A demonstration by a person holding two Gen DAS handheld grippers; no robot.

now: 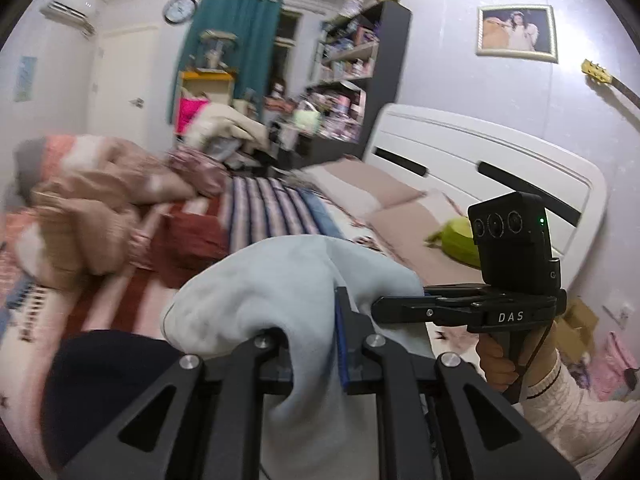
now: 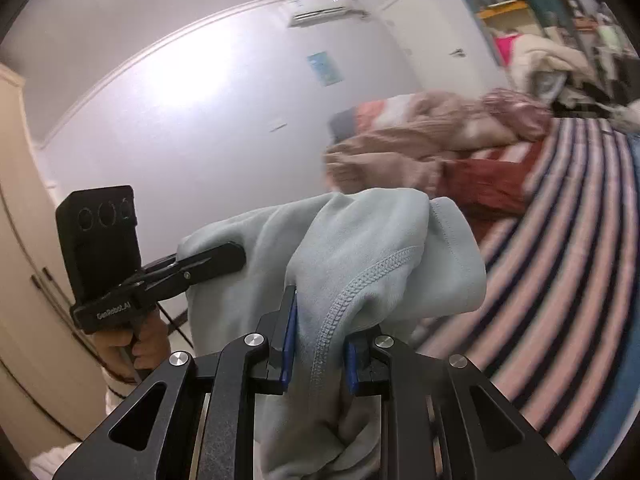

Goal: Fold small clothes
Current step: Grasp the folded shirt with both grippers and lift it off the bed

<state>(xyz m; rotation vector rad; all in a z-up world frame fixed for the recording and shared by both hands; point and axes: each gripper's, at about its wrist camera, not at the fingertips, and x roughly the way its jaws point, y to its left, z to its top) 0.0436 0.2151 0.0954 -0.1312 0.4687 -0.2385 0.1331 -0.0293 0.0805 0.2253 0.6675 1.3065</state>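
I have the pale blue garment (image 1: 280, 292) lifted above the striped bedspread (image 2: 560, 260), both tongs clamped on it: left gripper (image 1: 316, 360) and right gripper (image 2: 320, 356) each pinch bunched fabric between nearly closed jaws. In the left view, the right tong bites at 3 o'clock. Next, I judge, spread it flat.

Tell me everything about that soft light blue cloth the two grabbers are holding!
The pale blue fleecy garment looks like thick, soft sweatshirt cotton, with a raised stitched seam curving down its edge. It is lifted in the air above the striped bedspread, bunched and draped, not yet folded. The right gripper has its jaws closed on one bunched part, and the left gripper pinches another part. The loose fabric hangs down between and below them. Nothing else appears to touch it.
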